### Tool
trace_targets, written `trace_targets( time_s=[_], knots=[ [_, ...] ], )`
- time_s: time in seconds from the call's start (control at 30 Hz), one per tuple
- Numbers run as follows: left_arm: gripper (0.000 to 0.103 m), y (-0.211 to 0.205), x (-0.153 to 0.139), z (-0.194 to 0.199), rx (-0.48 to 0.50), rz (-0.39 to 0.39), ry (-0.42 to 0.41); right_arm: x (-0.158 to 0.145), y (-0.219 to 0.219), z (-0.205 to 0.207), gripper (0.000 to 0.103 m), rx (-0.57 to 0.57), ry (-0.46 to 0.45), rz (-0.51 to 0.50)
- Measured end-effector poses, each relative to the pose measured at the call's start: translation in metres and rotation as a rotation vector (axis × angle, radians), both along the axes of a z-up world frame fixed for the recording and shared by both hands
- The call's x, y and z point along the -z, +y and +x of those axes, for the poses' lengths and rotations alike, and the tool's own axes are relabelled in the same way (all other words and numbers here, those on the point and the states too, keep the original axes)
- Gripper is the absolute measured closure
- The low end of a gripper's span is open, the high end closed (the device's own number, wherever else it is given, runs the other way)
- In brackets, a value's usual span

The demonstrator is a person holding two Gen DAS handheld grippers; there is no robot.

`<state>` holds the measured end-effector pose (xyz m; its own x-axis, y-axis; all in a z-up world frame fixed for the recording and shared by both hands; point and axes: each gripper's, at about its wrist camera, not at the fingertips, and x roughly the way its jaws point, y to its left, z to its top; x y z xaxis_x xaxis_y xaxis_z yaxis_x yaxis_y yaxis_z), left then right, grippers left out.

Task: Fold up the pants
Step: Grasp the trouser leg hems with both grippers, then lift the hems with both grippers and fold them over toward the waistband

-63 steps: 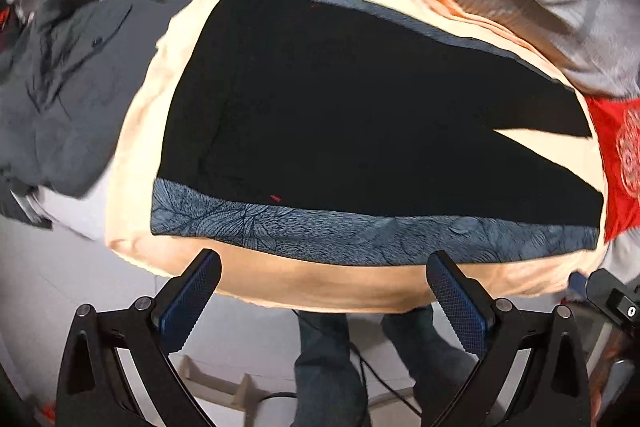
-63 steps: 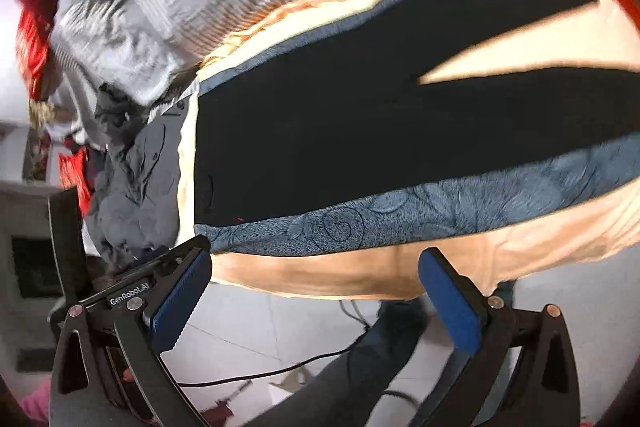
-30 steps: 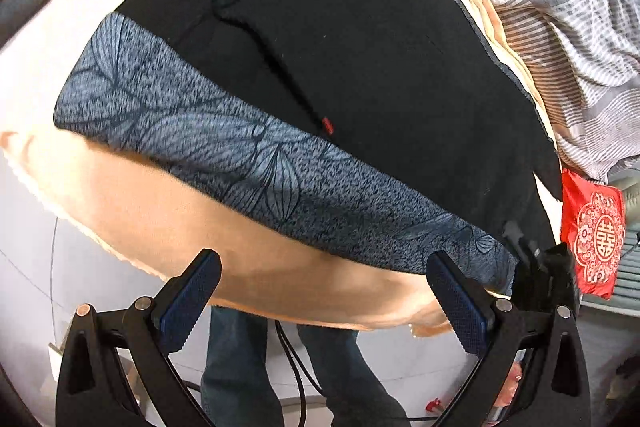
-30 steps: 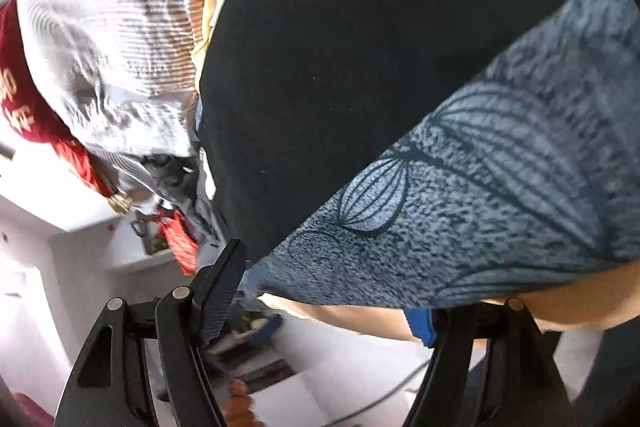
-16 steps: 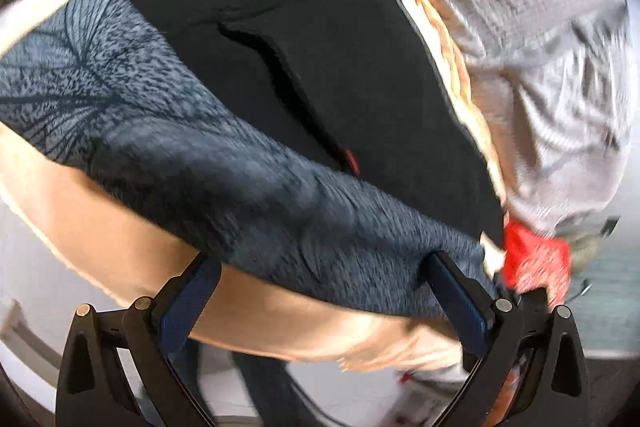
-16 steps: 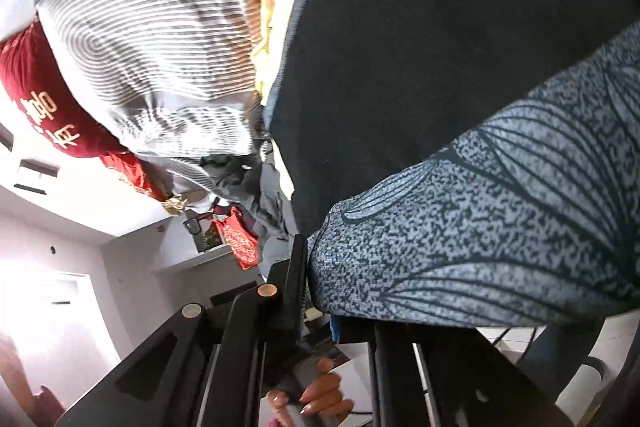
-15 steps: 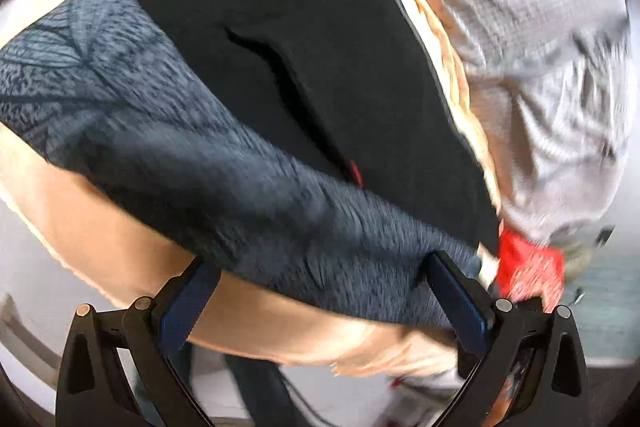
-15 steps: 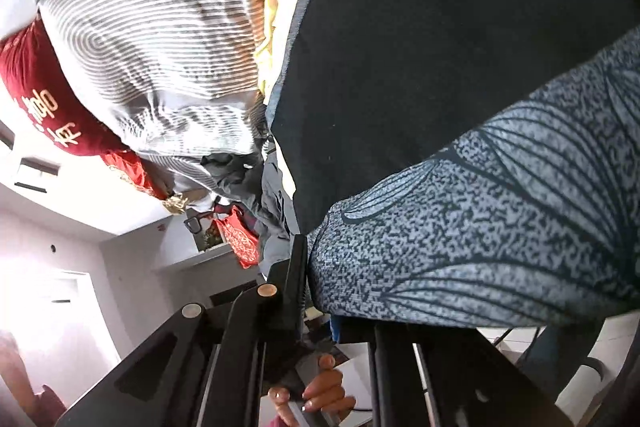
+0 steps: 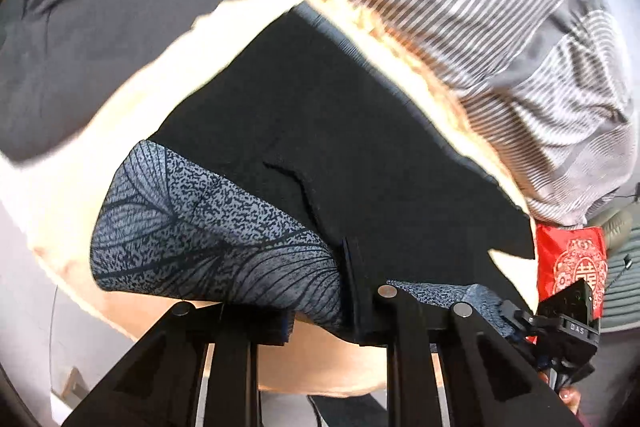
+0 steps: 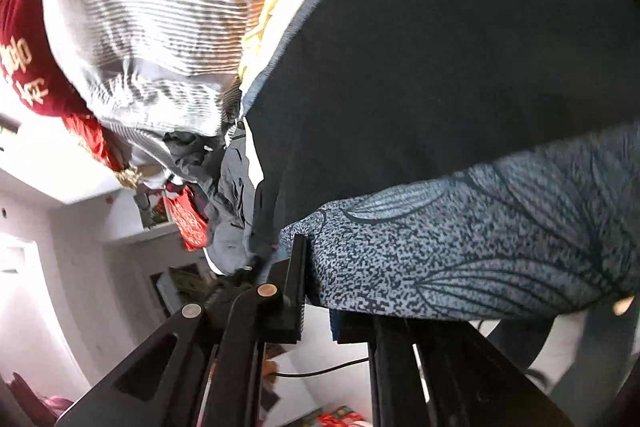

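Black pants (image 9: pixel 360 147): both tools pinch patterned edge; left view shows right tool (image 9: pixel 560 323).

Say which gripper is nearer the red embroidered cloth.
Right. The right gripper sits beside the red embroidered cloth, at the pants leg end; the left gripper clamps their patterned stripe farther off.

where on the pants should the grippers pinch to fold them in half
On the patterned side stripe along the near edge of the pants, coming from the bed's near side. That edge lies flat and free, and the left gripper and right gripper are already shut on it.
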<state>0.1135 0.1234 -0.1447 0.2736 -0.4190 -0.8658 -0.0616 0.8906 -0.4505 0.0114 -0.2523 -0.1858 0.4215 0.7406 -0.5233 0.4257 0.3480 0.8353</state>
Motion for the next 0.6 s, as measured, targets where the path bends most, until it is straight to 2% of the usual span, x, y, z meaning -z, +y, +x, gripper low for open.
trace_targets(
  time_s=[0.17,0.27,0.4,0.5,0.6],
  knots=[
    [0.081,-0.020,-0.024,0.048,0.023,0.018,-0.050,-0.016,-0.019,0.049,0.093,-0.056,-0.034,-0.008],
    [0.081,-0.037,-0.022,0.089,0.008,0.015,-0.047,-0.012,-0.034,0.092,0.093,-0.091,-0.017,-0.006],
    [0.081,-0.065,0.006,0.136,0.003,0.072,-0.032,0.011,-0.054,0.149,0.093,-0.127,0.042,-0.006],
    [0.081,-0.086,0.030,0.177,0.004,0.153,-0.019,0.042,-0.065,0.192,0.093,-0.173,0.092,-0.015],
    [0.081,-0.094,0.052,0.203,-0.042,0.172,0.009,0.065,-0.072,0.225,0.093,-0.193,0.107,-0.012]
  ],
)
